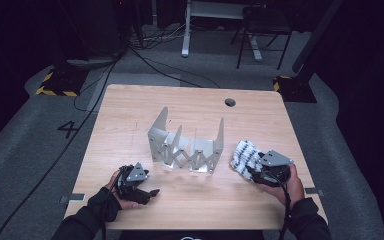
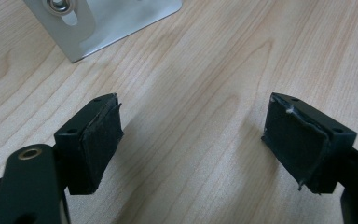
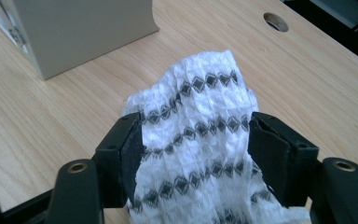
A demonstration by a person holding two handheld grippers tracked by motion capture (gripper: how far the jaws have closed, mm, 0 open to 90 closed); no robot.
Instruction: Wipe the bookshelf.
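Note:
A white cloth with rows of black diamonds [image 1: 245, 156] sits bunched at the table's right side. My right gripper [image 1: 252, 167] is shut on it. In the right gripper view the cloth [image 3: 200, 93] fills the gap between the two black pads of that gripper [image 3: 196, 144] and bulges out ahead of them. A folding metal rack [image 1: 187, 145] with upright fins stands in the middle of the table. My left gripper [image 1: 152, 192] rests near the front left, its jaws pointing right. In the left gripper view this gripper [image 2: 193, 135] is open over bare wood, with nothing between the pads.
The wooden table [image 1: 130, 115] has a round cable hole [image 1: 230, 102] at the back right. A corner of the rack [image 2: 102, 18] lies just ahead of my left jaws. The rack's flat side [image 3: 84, 28] stands beyond the cloth. Cables and chairs are on the floor behind.

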